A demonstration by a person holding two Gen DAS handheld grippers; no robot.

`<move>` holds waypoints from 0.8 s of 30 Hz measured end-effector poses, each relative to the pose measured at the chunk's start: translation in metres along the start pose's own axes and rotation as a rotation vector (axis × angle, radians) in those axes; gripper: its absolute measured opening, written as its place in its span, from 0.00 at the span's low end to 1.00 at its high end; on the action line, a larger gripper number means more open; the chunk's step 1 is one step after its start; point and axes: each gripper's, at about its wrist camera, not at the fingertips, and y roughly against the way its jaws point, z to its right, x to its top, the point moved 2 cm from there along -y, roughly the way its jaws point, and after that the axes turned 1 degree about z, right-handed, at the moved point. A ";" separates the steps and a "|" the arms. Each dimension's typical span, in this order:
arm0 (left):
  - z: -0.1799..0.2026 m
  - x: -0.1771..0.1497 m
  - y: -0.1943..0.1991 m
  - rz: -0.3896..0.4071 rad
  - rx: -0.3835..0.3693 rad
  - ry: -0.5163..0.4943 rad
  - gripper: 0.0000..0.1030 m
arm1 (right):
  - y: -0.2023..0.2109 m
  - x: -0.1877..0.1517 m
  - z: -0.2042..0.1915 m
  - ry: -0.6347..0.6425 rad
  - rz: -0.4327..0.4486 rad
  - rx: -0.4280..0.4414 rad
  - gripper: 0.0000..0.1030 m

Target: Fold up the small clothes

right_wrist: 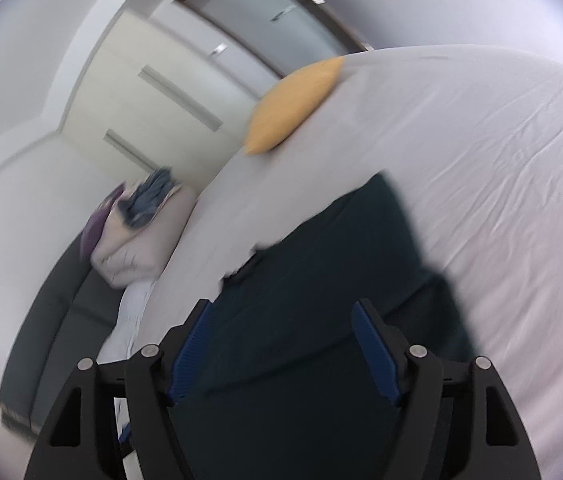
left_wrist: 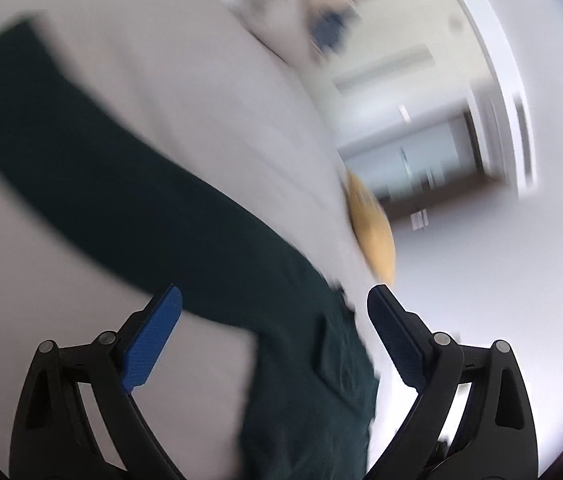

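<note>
**Dark green garment spread on the bed, both jaws open**

A dark green cloth garment (left_wrist: 129, 184) lies flat on the white-sheeted bed (right_wrist: 481, 168). The left gripper (left_wrist: 273, 304) hovers over it with its blue-padded jaws spread wide, nothing pressed between them. The right gripper (right_wrist: 281, 320) also has its jaws apart above the garment, the pads not pinching the fabric. A flat yellow cushion (right_wrist: 289, 104) rests at the bed's edge, well apart from the garment. Both views are motion-blurred.
</note>
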 end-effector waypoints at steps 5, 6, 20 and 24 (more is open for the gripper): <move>-0.085 0.033 0.072 0.204 0.005 0.292 0.91 | -0.007 -0.044 -0.049 0.057 -0.102 0.060 0.72; -0.094 0.037 0.079 0.222 -0.001 0.321 0.91 | -0.010 -0.050 -0.056 0.064 -0.117 0.066 0.72; -0.156 0.102 0.077 0.274 0.079 0.416 0.87 | -0.013 -0.083 -0.105 0.142 -0.185 0.076 0.72; -0.148 0.104 0.059 0.267 0.119 0.365 0.63 | -0.017 -0.086 -0.105 0.137 -0.195 0.075 0.72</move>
